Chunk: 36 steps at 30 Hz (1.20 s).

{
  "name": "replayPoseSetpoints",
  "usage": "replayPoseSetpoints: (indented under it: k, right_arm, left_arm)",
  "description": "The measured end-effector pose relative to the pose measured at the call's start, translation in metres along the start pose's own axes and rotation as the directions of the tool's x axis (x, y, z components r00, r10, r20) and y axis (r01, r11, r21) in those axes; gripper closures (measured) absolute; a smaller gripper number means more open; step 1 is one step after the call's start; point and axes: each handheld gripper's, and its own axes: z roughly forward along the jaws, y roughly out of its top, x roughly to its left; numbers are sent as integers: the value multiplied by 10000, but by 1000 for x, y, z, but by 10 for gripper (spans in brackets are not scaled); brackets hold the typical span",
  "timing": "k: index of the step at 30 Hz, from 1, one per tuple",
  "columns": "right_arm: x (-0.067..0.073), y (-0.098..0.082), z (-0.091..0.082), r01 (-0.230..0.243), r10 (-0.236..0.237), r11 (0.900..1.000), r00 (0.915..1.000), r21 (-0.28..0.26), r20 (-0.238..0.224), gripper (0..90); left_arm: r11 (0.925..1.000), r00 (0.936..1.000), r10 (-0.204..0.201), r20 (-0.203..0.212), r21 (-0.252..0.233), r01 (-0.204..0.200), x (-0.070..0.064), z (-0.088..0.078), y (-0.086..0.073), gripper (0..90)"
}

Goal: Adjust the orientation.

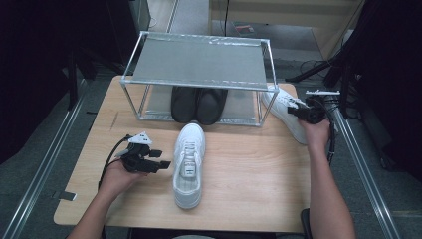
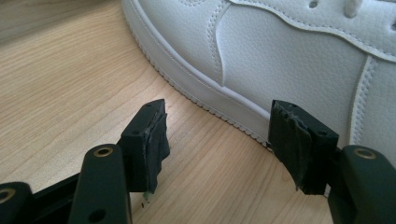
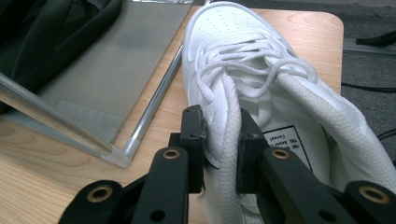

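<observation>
At the far right corner of the wooden table (image 1: 239, 174), the right gripper (image 3: 221, 140) has its two black jaws clamped on the padded collar of a white sneaker (image 3: 261, 93); the pads press the rim from both sides. Inside this shoe a white tongue label (image 3: 285, 142) framed in black carries small print too blurred to read. Its upper is smooth white leather with a perforated toe and flat woven laces. On the left of the table, the left gripper (image 2: 215, 144) rests with its jaws wide apart and nothing between them, just beside the ribbed rubber sole of a second white sneaker (image 1: 189, 162), which lies at the table's centre with its toe toward the far side. This shoe's side shows pebbled leather and double stitched seams. Behind it stands a shoe rack (image 1: 199, 62) of thin bright metal tubes and grey fabric shelves; a pair of black shoes (image 1: 198, 103) sits on the lower shelf.
</observation>
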Motion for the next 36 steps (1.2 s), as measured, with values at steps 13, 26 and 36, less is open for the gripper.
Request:
replayPoseSetpoints:
  k: [13,26,36]
  right_arm:
    - [5,5,-15,-82,84,9999,9998,-135,199,815]
    - [14,-4,-38,-201,205,9996,9996,-208,173,814]
    - [22,-13,-55,-95,107,9993,9994,-360,338,811]
  left_arm:
    - [10000,10000,-4,26,-50,4,1,-1,-1,377]
    - [9999,10000,13,29,-150,-12,2,-3,2,374]
    - [9995,9999,139,63,-280,-137,3,-2,4,370]
